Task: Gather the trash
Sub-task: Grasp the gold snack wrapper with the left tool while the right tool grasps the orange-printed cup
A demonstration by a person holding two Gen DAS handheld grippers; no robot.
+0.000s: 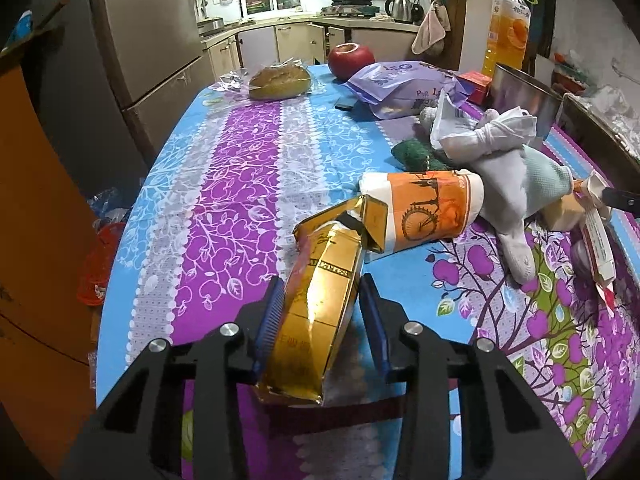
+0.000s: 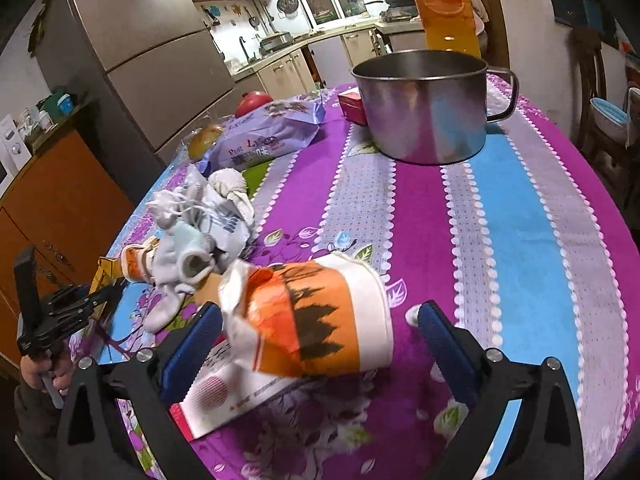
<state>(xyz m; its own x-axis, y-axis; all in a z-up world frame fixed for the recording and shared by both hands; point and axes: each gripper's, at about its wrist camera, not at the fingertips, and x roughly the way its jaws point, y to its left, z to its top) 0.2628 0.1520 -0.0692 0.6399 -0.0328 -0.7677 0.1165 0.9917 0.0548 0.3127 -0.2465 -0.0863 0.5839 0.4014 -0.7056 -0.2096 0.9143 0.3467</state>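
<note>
The round table under a purple, blue and white floral plastic tablecloth (image 2: 500,208) is being viewed from both grippers. At its far side a large stainless-steel pot with a side handle (image 2: 424,108) is standing, with a tall orange-juice bottle (image 2: 448,4) behind it. A lilac plastic snack bag (image 1: 404,84) is lying left of the pot.

Trash being worked:
- A crushed orange-and-white paper cup with a black tree print (image 2: 320,316) is lying on its side, near, between the jaws of the right gripper (image 2: 320,344). The jaws are standing wide and clear of it on both sides; nothing is being held. It is partly resting on a flat white-and-red printed carton (image 2: 224,392).
- A crumpled gold foil-card box (image 1: 316,312) is sitting between the blue pads (image 1: 268,316) of the left gripper (image 1: 320,320). The left pad appears to be touching it; at the right pad a narrow gap seems to be showing, so a firm clench cannot be confirmed.

Handling, judged: both items are being taken as very light, thin-walled and easily collapsed; the foil as somewhat slick. The cup is best being pinched across its flattened mid-body, the box across its broad faces.

View differences: a second orange paper cup with a bicycle print (image 1: 428,212), touching the box's far end, is being shown clearly only by the left view. The hand (image 2: 44,372) gripping the left tool's handle is being shown only by the right view.
</note>
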